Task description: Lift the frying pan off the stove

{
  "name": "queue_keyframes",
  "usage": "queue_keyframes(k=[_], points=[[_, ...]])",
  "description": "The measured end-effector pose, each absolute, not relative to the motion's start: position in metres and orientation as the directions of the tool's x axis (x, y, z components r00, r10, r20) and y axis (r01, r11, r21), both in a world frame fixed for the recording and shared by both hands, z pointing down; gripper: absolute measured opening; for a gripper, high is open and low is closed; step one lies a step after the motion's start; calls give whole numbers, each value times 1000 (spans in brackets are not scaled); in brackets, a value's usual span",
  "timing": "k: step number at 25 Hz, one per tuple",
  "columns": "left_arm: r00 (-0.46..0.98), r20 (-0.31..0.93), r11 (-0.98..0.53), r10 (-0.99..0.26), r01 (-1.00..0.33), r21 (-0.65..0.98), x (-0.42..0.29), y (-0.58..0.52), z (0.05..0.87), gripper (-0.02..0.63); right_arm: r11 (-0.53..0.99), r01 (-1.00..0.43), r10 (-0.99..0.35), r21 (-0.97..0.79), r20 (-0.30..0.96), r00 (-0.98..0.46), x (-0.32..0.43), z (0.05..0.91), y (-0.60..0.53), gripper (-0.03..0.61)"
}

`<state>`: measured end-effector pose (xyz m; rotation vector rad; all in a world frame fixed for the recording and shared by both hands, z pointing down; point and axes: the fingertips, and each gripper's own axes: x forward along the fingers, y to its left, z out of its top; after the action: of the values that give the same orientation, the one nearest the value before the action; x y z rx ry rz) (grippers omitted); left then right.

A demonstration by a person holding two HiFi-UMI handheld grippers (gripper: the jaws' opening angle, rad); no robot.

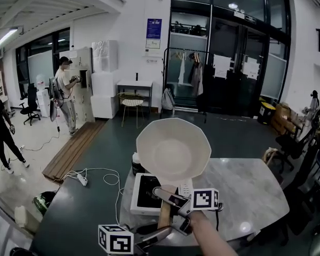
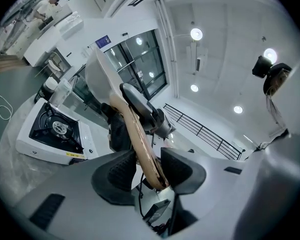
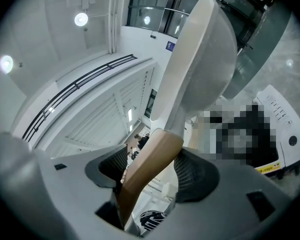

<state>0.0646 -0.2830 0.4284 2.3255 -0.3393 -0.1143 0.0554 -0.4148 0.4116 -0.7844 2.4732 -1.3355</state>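
Left gripper and right gripper hold frying pan above stove

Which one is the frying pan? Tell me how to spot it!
Find the pale marble table; a white stove sits on its left part. Tilted in the air above the stove is the frying pan. It is cream-white with a wooden handle, the only thing the left gripper and right gripper clamp.

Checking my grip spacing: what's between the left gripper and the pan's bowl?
The right gripper, shut on the wooden handle ahead of the left gripper and nearer the pan. The left gripper view shows it best.
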Motion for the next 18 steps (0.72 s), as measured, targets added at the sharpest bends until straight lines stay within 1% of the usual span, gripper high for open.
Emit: queue_keyframes(k=[7, 14, 18], points=[[977, 11, -704, -213, -162, 692, 76, -280, 419, 167, 441, -368, -604, -818, 33, -796, 76, 399, -410, 298], [994, -10, -731, -109, -73, 678, 82, -276, 419, 167, 409, -418, -683, -811, 31, -730, 98, 397, -403, 304], [999, 7, -757, -49, -42, 652, 91, -275, 417, 167, 400, -448, -720, -800, 29, -693, 118, 395, -400, 304]])
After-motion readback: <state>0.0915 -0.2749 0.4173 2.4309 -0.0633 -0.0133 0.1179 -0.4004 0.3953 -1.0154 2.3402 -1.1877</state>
